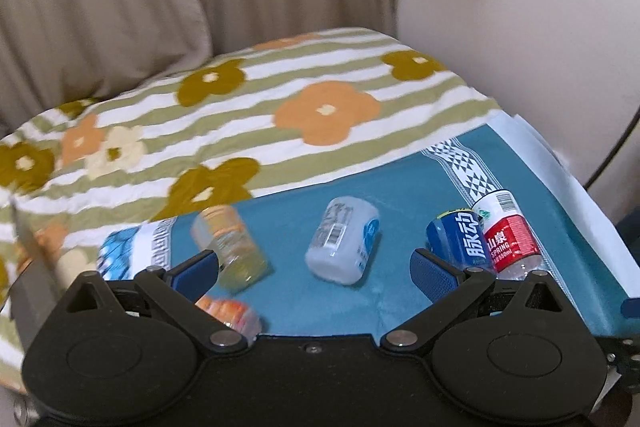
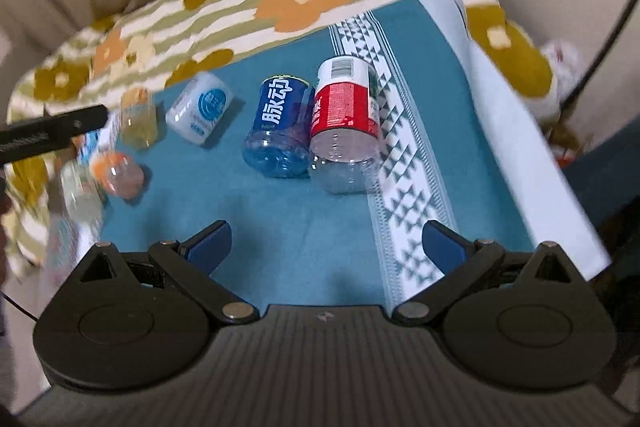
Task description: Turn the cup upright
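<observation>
Cups lie scattered on my teal cloth (image 2: pixel 304 235), none upright yet. I hold the left gripper (image 1: pixel 316 269) spread wide, lined up on the white cup (image 1: pixel 342 241) (on its side); the right gripper (image 2: pixel 326 245) hangs spread, empty, short of the blue cup (image 2: pixel 280 127).

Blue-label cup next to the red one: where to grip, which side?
Blue-label cup lies on its side, touching the red-label cup on its right. Probably take the mid-body from above with the open right gripper, fingers spanning the end toward the camera and the far end.
</observation>
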`<move>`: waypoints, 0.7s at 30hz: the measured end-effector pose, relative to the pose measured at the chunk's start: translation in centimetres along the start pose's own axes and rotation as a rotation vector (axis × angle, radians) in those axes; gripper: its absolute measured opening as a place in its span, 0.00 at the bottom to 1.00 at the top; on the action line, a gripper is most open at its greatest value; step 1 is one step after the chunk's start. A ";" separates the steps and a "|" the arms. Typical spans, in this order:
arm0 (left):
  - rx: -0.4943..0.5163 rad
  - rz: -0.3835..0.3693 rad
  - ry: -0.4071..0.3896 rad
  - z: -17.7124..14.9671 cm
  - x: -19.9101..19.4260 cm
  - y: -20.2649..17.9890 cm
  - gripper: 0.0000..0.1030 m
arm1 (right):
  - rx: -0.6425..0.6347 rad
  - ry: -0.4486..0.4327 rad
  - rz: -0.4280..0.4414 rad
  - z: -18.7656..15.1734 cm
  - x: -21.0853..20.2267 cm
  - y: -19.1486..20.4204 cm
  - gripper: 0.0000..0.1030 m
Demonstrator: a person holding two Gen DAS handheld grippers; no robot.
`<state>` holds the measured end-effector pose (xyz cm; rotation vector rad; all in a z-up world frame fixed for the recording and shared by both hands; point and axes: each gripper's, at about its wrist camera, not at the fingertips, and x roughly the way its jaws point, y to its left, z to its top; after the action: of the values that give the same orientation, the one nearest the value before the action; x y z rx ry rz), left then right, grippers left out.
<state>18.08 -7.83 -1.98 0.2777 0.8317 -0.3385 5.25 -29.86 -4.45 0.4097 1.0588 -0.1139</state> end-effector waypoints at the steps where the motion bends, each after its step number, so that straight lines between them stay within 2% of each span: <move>1: 0.016 -0.018 0.013 0.4 1.0 0.0 1.00 | 0.021 0.006 -0.003 0.2 0.3 0.0 1.00; 8: 0.119 -0.130 0.116 2.4 7.3 -0.3 0.99 | 0.068 0.013 -0.097 1.3 1.8 0.9 1.00; 11: 0.156 -0.155 0.142 2.9 9.5 -0.6 0.98 | 0.096 -0.005 -0.132 1.5 2.4 0.8 1.00; 13: 0.174 -0.171 0.162 3.1 11.0 -0.7 0.93 | 0.112 0.006 -0.139 1.7 3.1 0.7 1.00; 17: 0.194 -0.196 0.215 3.0 13.4 -0.7 0.90 | 0.160 0.033 -0.147 1.8 4.6 0.3 1.00; 21: 0.203 -0.212 0.251 2.6 14.8 -0.8 0.89 | 0.148 0.042 -0.181 1.9 5.6 0.7 1.00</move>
<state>28.76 -12.24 -11.67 0.4283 1.0796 -0.5966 9.75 -29.37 -8.31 0.4503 1.1317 -0.3474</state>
